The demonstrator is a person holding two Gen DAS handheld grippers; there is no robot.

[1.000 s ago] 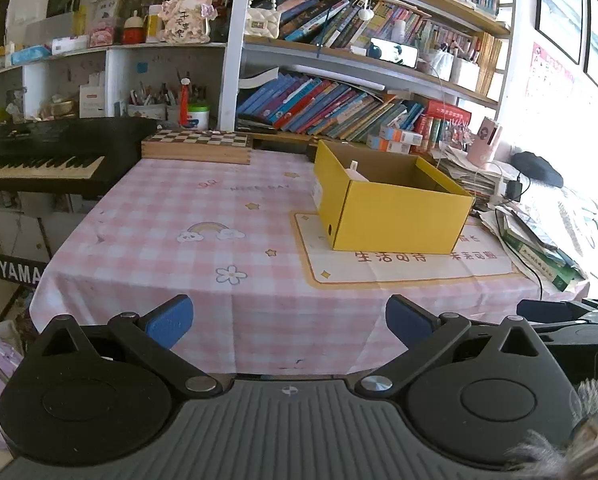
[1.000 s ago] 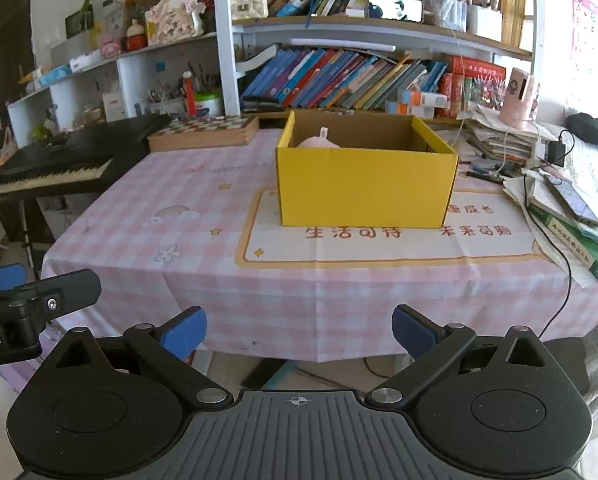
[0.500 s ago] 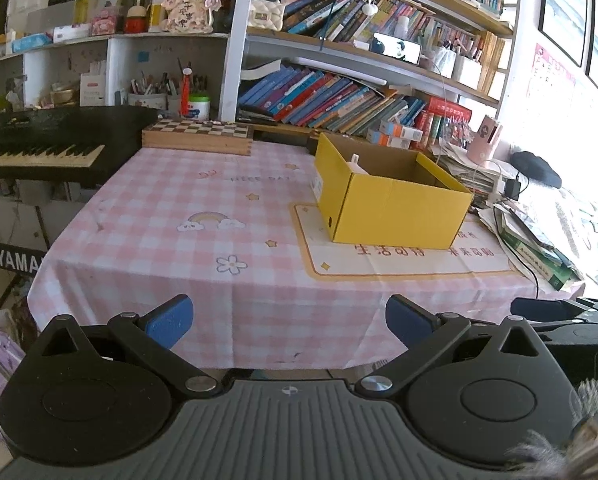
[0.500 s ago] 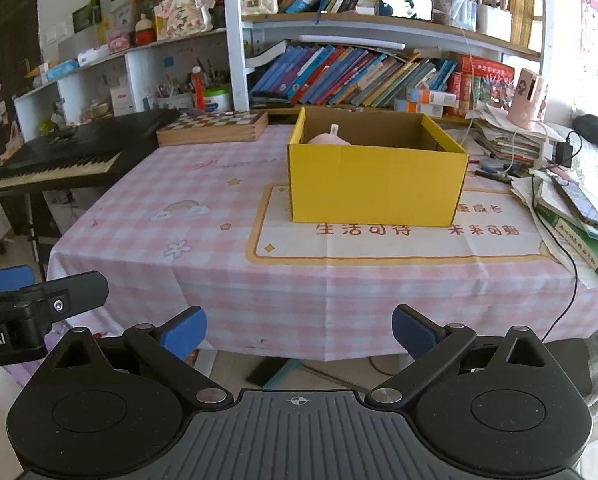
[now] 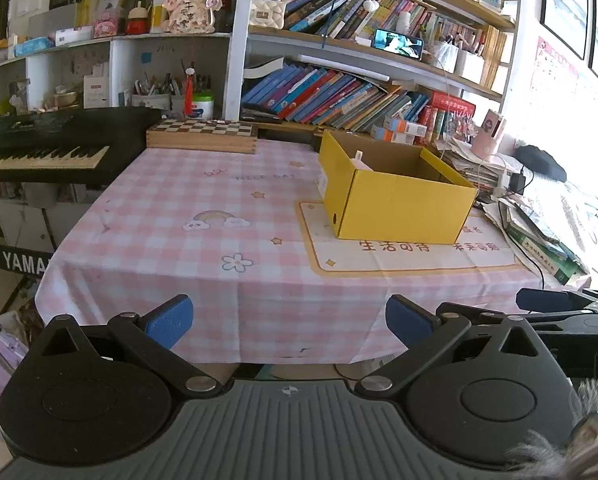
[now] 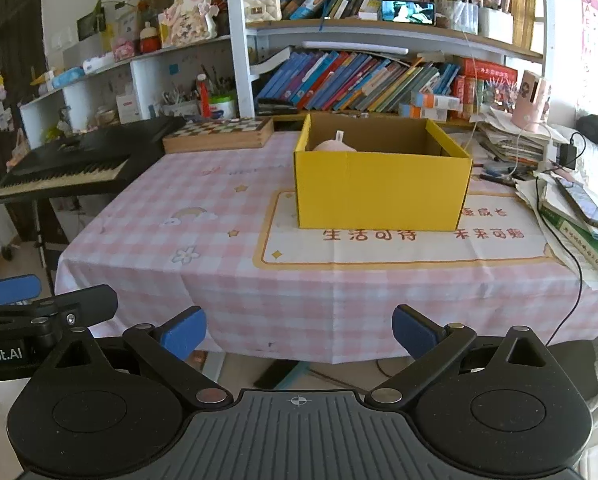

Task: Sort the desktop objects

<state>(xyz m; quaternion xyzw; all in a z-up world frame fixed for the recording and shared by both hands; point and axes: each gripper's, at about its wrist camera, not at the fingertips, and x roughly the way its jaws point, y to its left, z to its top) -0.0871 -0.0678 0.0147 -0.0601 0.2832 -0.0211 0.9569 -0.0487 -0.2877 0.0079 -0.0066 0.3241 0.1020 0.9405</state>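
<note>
Pink checked tablecloth (image 6: 219, 216) carries one yellow box (image 6: 383, 188); both tools, left (image 5: 289, 320) and right (image 6: 299, 330), gape, empty.

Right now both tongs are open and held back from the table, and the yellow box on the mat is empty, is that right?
Not quite: the yellow box is not empty. The right wrist view shows a pale pink item inside it. Both tongs, left and right, are open, back from the table.
</note>
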